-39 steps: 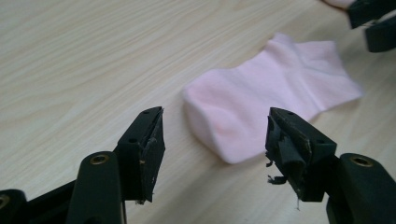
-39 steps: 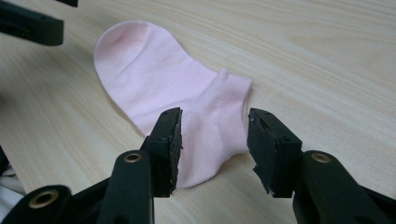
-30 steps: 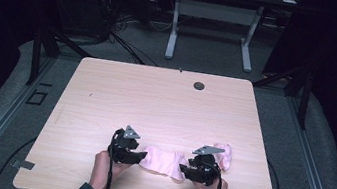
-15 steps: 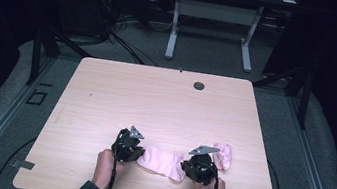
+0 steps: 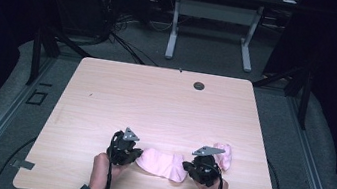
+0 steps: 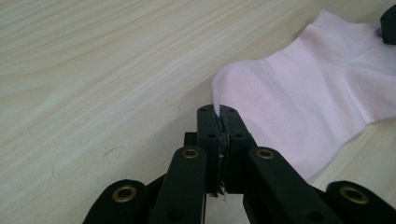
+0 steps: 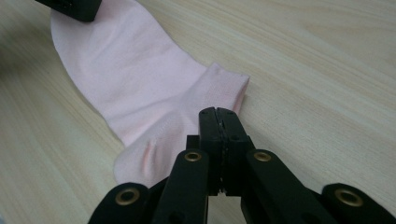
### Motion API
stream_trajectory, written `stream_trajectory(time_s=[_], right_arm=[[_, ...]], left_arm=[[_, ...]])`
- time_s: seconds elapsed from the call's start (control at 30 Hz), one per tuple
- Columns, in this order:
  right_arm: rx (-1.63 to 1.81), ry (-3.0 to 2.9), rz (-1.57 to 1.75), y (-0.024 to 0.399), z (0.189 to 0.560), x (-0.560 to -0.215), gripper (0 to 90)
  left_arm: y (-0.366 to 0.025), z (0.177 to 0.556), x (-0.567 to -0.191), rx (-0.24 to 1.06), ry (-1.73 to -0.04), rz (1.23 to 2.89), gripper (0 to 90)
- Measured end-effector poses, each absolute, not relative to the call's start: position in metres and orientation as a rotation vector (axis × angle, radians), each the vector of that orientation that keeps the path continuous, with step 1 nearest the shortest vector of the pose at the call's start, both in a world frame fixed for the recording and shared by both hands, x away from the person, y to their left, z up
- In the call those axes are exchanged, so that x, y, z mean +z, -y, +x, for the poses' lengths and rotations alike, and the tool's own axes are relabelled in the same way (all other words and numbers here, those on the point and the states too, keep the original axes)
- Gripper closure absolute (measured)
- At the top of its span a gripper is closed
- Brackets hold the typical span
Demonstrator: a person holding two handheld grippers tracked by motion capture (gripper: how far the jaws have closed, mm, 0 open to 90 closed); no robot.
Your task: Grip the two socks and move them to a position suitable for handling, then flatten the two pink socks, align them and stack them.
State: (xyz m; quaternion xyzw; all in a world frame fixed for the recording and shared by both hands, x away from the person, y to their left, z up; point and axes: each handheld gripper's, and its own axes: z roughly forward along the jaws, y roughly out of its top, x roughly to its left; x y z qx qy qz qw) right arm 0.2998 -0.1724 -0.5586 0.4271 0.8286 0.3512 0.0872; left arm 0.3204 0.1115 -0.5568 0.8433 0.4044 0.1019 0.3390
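Pink knit fabric is what is being worked: a flat sock [image 5: 162, 164] is laid near the front edge of the bench [image 5: 165, 104], between the two tongs, and a second, bunched sock [image 5: 223, 155] is seen just beyond the flat sock's right end. The left tongs [image 5: 133, 154] are closed tight on the flat sock's toe end; in the left gripper view a thin pinch of its edge [image 6: 217, 105] is seen standing up between the shut jaws. The right tongs [image 7: 218, 114] are likewise pressed fully together at the flat sock's cuff end [image 7: 224, 86], but it cannot be told whether cloth is actually caught there, since the jaws seem to sit just at or past the cuff's hem.

The step in hand is judged to be the stretching or smoothing of the flat sock along its length. For it to be done well, the right hold should first be confirmed, and retaken a little deeper into the cuff if nothing is gripped. The two ends are best drawn apart evenly and kept low over the bench, so that the small crease near the heel [image 7: 148, 154] is flattened rather than lifted. A hard pull is to be avoided, as the narrow pinch at the toe end could slip free. The bunched sock should be left undisturbed.
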Motion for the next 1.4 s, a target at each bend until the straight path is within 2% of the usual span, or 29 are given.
stream_trajectory(time_s=[0.77, 0.87, 0.93, 0.97, 1.0, 1.07, 1.13, 1.27, 1.4], right_arm=[[1.02, -2.548, 1.25, 0.184, 0.268, -0.56, 89.8], [1.004, -2.557, 1.243, 0.187, 0.266, -0.561, 89.5], [1.009, -2.563, 1.256, 0.188, 0.265, -0.562, 87.9], [1.023, -2.557, 1.264, 0.188, 0.265, -0.562, 81.3], [1.033, -2.561, 1.262, 0.19, 0.265, -0.562, 70.7], [1.085, -2.554, 1.249, 0.195, 0.265, -0.559, 59.0], [1.111, -2.513, 1.263, 0.203, 0.265, -0.553, 50.3], [1.131, -2.381, 1.306, 0.225, 0.276, -0.535, 44.9], [1.066, -2.288, 1.355, 0.245, 0.295, -0.525, 45.8]], left_arm=[[-0.119, 0.273, -0.567, 0.167, -1.104, 2.14, 87.9], [-0.117, 0.27, -0.568, 0.16, -1.092, 2.157, 85.5], [-0.117, 0.269, -0.568, 0.161, -1.094, 2.168, 78.3], [-0.117, 0.269, -0.567, 0.169, -1.096, 2.172, 70.8], [-0.118, 0.269, -0.566, 0.182, -1.096, 2.164, 62.7], [-0.122, 0.268, -0.563, 0.201, -1.109, 2.138, 45.0], [-0.127, 0.268, -0.559, 0.219, -1.11, 2.117, 32.3], [-0.135, 0.273, -0.556, 0.232, -1.119, 2.096, 18.9], [-0.137, 0.279, -0.556, 0.24, -1.113, 2.089, 15.0]])
